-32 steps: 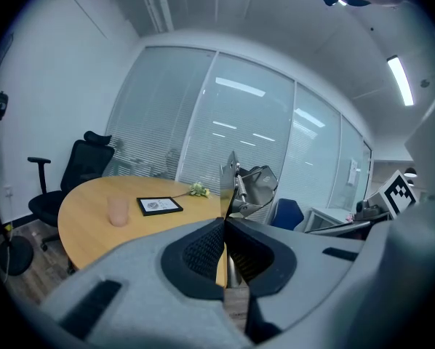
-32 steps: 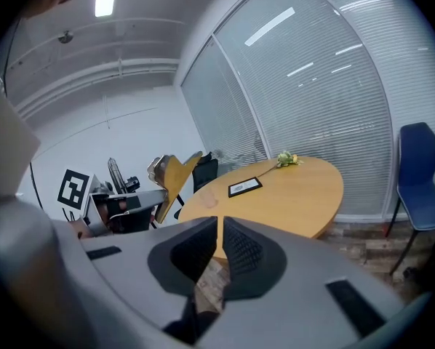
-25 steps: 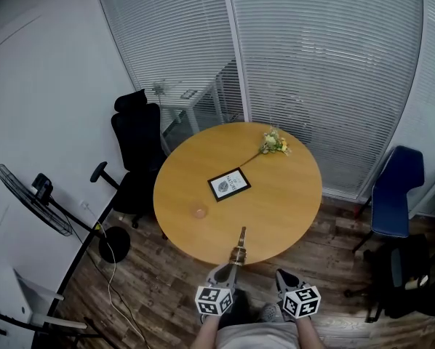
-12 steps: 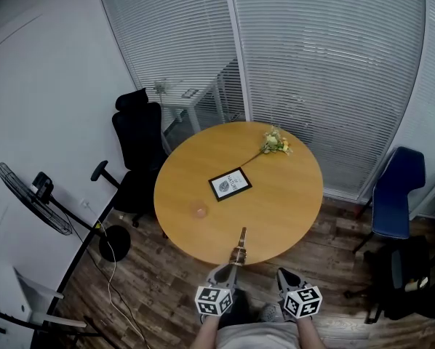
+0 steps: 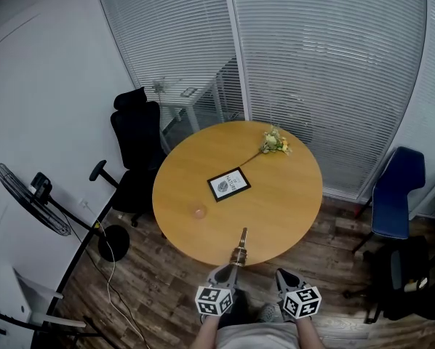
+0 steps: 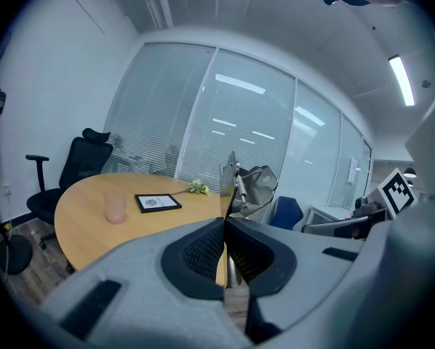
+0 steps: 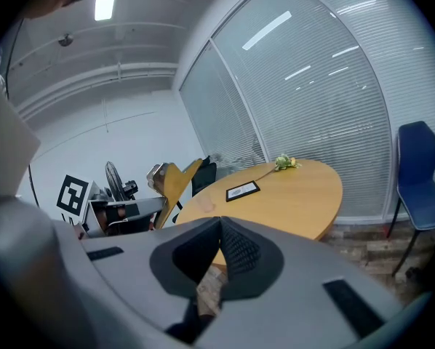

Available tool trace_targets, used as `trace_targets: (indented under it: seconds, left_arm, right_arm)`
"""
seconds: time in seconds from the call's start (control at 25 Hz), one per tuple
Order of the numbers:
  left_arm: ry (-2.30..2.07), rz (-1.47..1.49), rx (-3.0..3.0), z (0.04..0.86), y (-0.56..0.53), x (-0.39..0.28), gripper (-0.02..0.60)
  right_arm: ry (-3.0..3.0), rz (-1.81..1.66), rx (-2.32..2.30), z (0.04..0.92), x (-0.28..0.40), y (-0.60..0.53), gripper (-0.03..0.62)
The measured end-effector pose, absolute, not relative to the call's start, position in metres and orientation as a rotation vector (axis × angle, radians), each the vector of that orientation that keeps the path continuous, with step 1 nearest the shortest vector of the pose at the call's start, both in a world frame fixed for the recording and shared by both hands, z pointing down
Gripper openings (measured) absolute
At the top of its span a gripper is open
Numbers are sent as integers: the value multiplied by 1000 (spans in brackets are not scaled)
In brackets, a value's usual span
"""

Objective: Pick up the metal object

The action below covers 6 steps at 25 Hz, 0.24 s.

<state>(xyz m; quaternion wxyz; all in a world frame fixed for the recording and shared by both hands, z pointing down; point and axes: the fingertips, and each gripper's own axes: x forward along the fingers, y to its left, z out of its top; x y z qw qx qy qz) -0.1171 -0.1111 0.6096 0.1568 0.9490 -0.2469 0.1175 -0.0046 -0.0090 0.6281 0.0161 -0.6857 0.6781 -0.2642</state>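
Two grippers are held just short of the near edge of the table (image 5: pixel 294 217). Left gripper (image 5: pixel 232 267): jaws pinched on the thin metal object (image 5: pixel 239 247), which juts forward over that near edge; whether it touches the table cannot be judged. Right gripper (image 5: pixel 284 277): jaws pressed together, nothing between them, off the edge above the floor. Further in, a cup (image 5: pixel 199 211) stands near the left edge, a framed card (image 5: pixel 229 184) lies at centre, and flowers (image 5: pixel 275 142) lie at the far edge.
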Motion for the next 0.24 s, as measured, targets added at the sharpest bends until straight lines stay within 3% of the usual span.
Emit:
trace_targets:
  seconds: [0.24]
  left_arm:
    - [-693, 337, 2704, 612, -114, -112, 15]
  right_arm:
    - [2105, -822, -2134, 628, 1, -13, -3]
